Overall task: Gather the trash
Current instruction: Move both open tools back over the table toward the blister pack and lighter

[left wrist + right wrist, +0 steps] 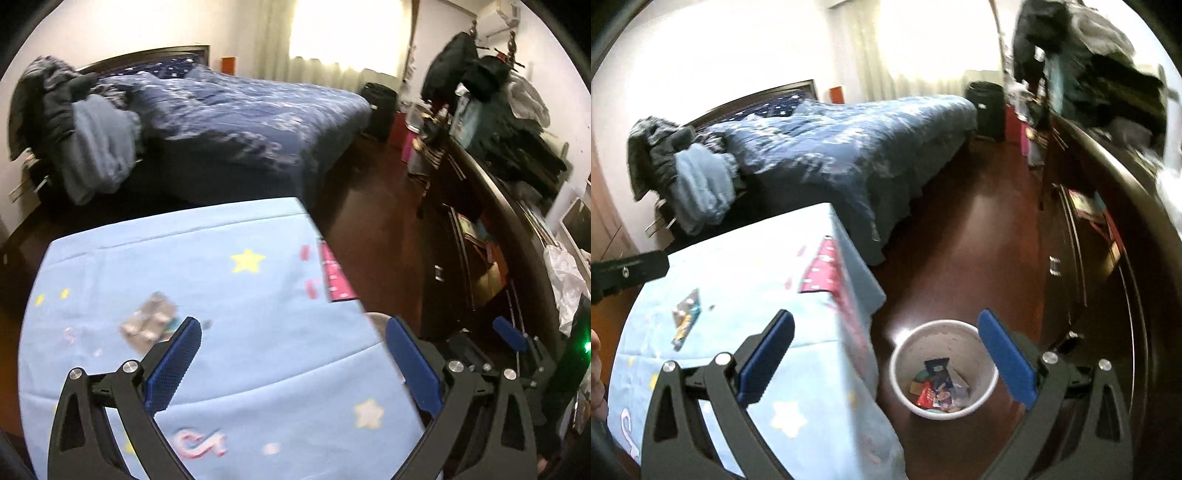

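Note:
A silvery crumpled wrapper (147, 322) lies on the light blue star-print cloth (221, 295) over the table, just left of my left gripper's left finger. My left gripper (293, 325) is open and empty above the cloth. The same wrapper (686, 315) shows in the right wrist view, left of my right gripper. My right gripper (886, 323) is open and empty, held above the table's right edge and a white bin (943, 369) on the floor. The bin holds several wrappers (938, 387). The right gripper's blue fingertip (509, 334) shows at the right of the left wrist view.
A bed with a dark blue cover (240, 118) stands behind the table. A dark wooden dresser (1108, 258) piled with clothes runs along the right. Red-brown floor (960, 240) lies between them. A black bin (984, 107) stands far back.

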